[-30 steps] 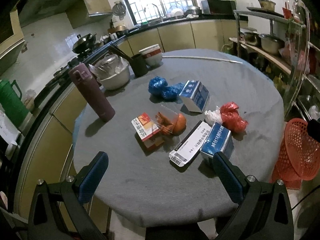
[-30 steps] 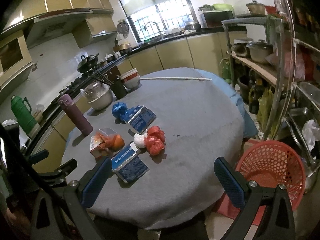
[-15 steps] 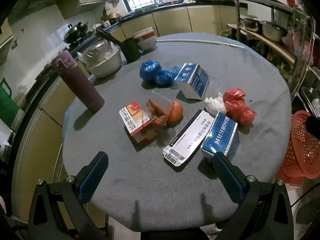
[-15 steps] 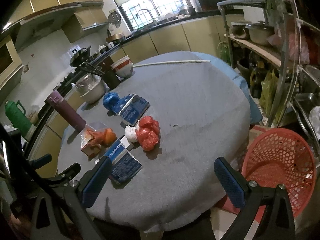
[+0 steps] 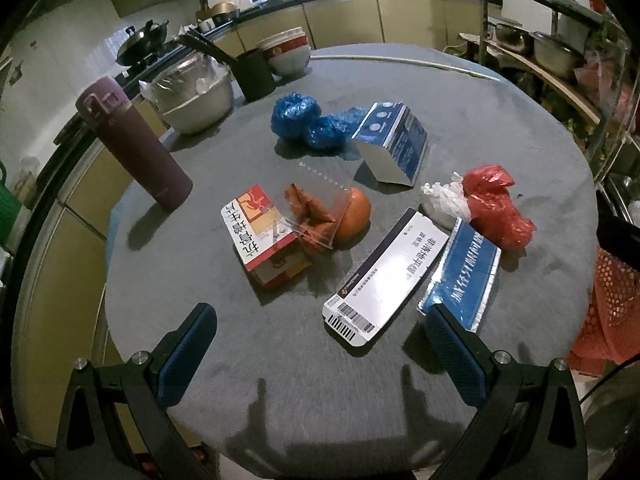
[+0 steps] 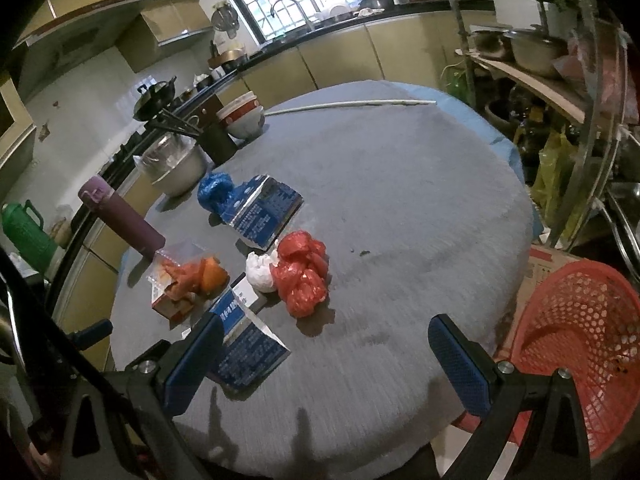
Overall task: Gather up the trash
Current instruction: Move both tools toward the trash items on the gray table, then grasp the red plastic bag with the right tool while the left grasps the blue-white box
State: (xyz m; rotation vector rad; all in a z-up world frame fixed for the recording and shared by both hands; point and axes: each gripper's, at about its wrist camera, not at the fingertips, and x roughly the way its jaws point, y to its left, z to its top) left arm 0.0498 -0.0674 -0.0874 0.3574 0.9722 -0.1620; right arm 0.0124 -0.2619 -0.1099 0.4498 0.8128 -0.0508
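Trash still litters your grey round bench (image 5: 500, 128): crumpled red plastic bag (image 6: 302, 276), boxes beside it, none collected. Red mesh basket (image 6: 576, 340) waits past it. Left gripper (image 5: 320, 350) and right gripper (image 6: 320, 364) hover, jaws released, empty.

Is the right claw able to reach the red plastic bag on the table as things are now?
Probably yes. The right claw is open and empty above the table edge, and the red plastic bag lies ahead with only bare cloth between them.
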